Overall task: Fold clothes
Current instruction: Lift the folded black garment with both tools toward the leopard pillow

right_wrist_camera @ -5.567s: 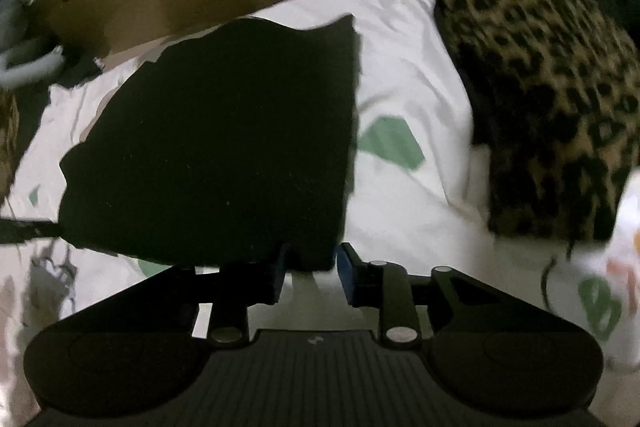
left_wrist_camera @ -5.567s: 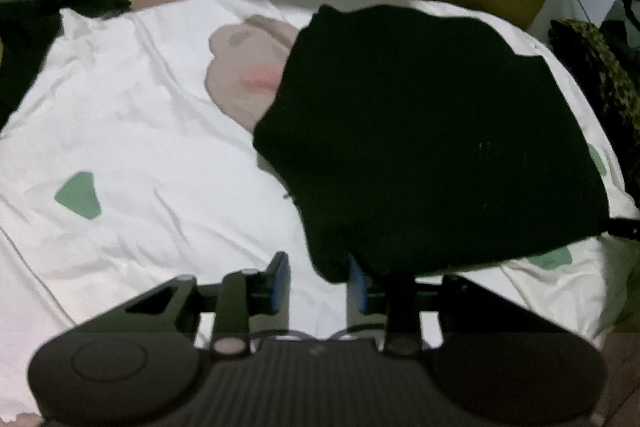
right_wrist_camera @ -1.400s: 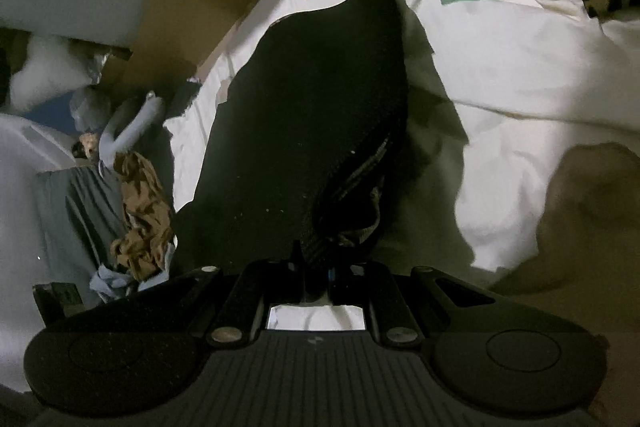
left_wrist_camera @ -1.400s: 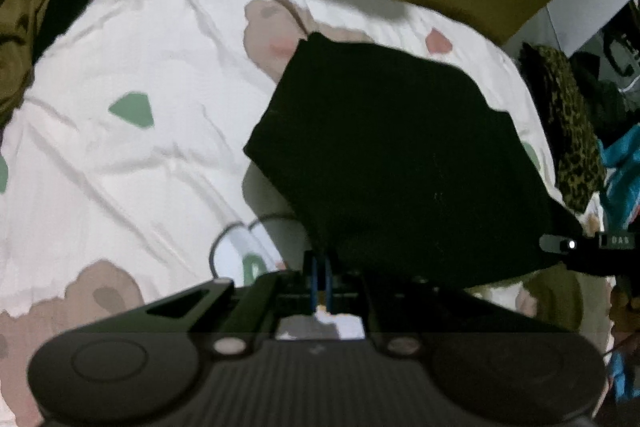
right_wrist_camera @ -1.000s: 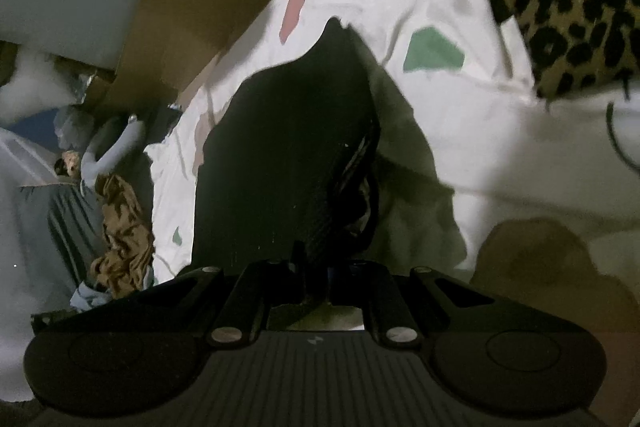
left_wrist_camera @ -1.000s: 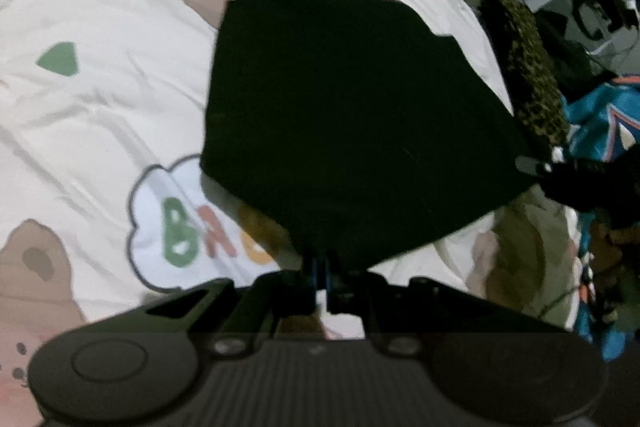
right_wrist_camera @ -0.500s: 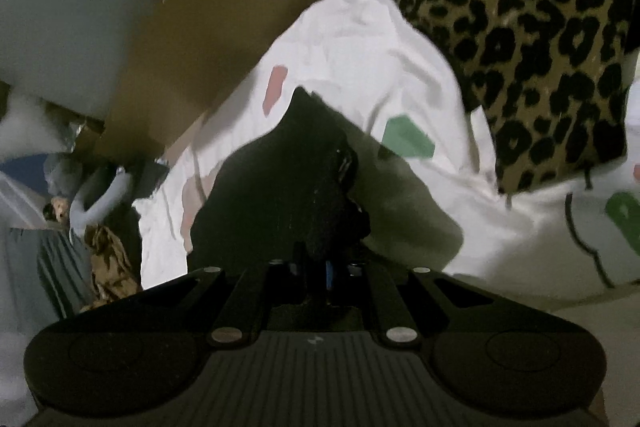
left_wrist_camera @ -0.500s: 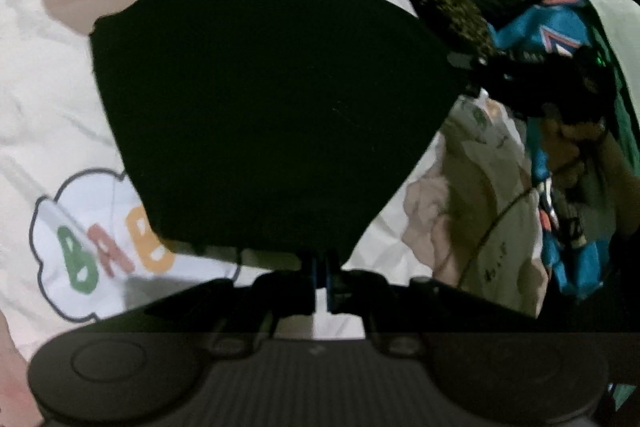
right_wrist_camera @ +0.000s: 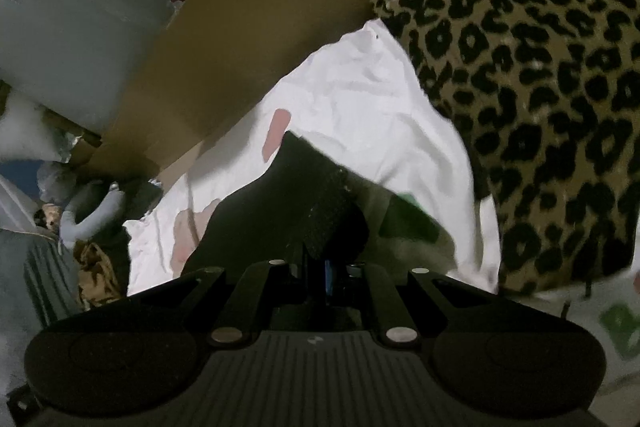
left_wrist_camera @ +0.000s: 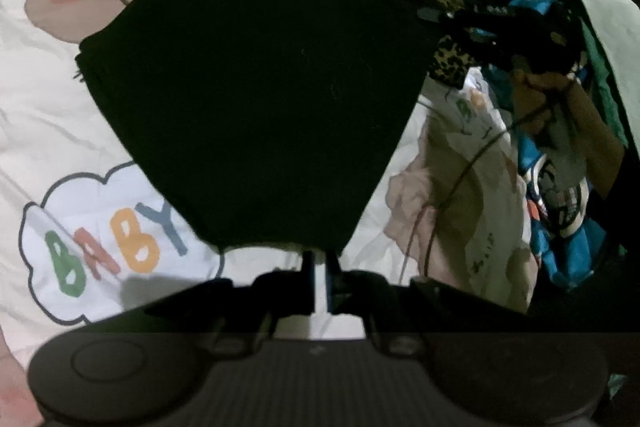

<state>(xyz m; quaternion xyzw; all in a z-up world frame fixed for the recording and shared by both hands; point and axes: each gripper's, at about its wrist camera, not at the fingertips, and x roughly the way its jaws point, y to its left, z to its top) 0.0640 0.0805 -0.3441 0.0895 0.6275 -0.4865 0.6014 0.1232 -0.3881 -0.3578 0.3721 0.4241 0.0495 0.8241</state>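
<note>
A folded black garment (left_wrist_camera: pixel 256 91) hangs lifted above the white printed bedsheet (left_wrist_camera: pixel 48 131), stretched between both grippers. My left gripper (left_wrist_camera: pixel 320 259) is shut on its near bottom corner. In the left wrist view the other gripper (left_wrist_camera: pixel 444 17) holds the garment's far right corner, with a person's hand behind it. In the right wrist view my right gripper (right_wrist_camera: pixel 326 267) is shut on a bunched edge of the black garment (right_wrist_camera: pixel 256 223), which slopes away to the left over the sheet (right_wrist_camera: pixel 360 115).
A leopard-print cushion (right_wrist_camera: pixel 532 99) lies close on the right of the bed. Brown cardboard (right_wrist_camera: pixel 240 39) stands along the far edge. A blue garment (left_wrist_camera: pixel 560 195) and other clothes are piled at the right; more clothes (right_wrist_camera: pixel 92 259) lie at the left.
Both grippers shut on the black garment's corners and raised it off the sheet. Over the last second it has swung rightward, toward the leopard cushion.
</note>
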